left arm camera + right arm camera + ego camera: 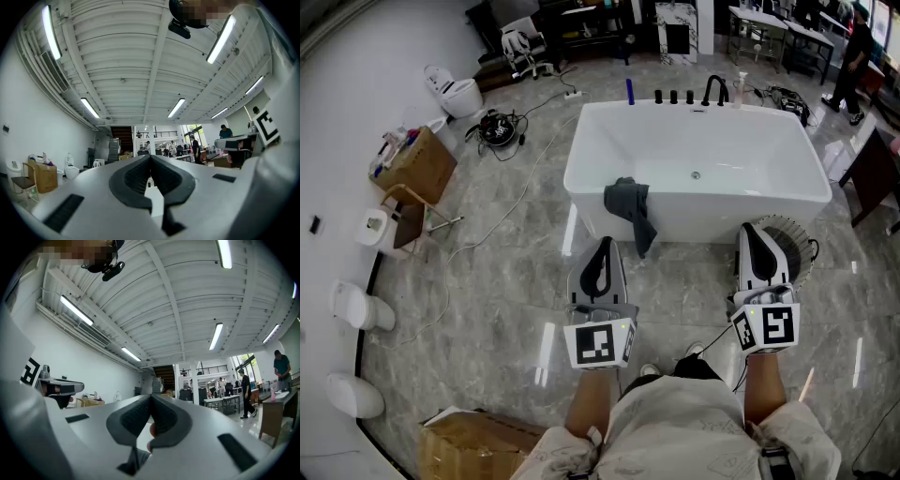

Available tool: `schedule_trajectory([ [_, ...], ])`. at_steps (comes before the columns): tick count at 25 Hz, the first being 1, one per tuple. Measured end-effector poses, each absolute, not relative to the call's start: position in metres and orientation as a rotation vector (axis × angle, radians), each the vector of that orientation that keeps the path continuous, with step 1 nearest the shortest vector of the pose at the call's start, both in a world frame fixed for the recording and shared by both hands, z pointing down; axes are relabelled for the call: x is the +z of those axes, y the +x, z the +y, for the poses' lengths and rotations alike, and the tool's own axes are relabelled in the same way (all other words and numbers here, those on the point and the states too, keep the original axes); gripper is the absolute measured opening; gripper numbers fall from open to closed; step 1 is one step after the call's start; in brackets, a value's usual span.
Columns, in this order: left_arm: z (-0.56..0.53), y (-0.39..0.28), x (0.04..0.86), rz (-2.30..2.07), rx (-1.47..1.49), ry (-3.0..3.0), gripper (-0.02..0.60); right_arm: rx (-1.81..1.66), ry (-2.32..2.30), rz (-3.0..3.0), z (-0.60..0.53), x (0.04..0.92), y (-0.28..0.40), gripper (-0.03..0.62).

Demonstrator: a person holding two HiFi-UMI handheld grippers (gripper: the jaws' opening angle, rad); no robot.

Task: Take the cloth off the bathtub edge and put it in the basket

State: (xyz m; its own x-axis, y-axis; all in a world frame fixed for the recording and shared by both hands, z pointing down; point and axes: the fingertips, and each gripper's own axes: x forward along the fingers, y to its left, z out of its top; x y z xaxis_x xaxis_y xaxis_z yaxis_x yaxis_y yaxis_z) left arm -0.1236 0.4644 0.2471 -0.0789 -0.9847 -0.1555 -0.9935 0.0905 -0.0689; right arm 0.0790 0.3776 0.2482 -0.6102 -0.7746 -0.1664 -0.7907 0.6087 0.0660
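A dark grey cloth (629, 204) hangs over the near edge of the white bathtub (769, 197), one end trailing down the tub's outer wall. My left gripper (604, 247) is held just below and left of the cloth, apart from it; its jaws meet with nothing between them. The right gripper (753, 232) is farther right by the tub wall, shut and empty too. Behind it stands a round pale basket (795, 246), partly hidden. Both gripper views tilt upward at the ceiling, with the left gripper (150, 157) and the right gripper (151, 397) showing their pads together.
A black faucet (714, 89) and bottles line the tub's far rim. Cables (511, 202) run over the marble floor at left, near a cardboard box (414, 166) and toilets (455, 92). Another box (478, 445) sits at my lower left. A dark table (874, 169) stands at right.
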Motion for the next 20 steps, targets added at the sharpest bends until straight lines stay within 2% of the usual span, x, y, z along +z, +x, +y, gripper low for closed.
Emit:
schedule_trajectory([
  [20,0.503,-0.171,0.264,2.212,0.09,-1.998,0.003,0.185,-1.283,2.783,0.413,0.267,0.026,-0.011],
])
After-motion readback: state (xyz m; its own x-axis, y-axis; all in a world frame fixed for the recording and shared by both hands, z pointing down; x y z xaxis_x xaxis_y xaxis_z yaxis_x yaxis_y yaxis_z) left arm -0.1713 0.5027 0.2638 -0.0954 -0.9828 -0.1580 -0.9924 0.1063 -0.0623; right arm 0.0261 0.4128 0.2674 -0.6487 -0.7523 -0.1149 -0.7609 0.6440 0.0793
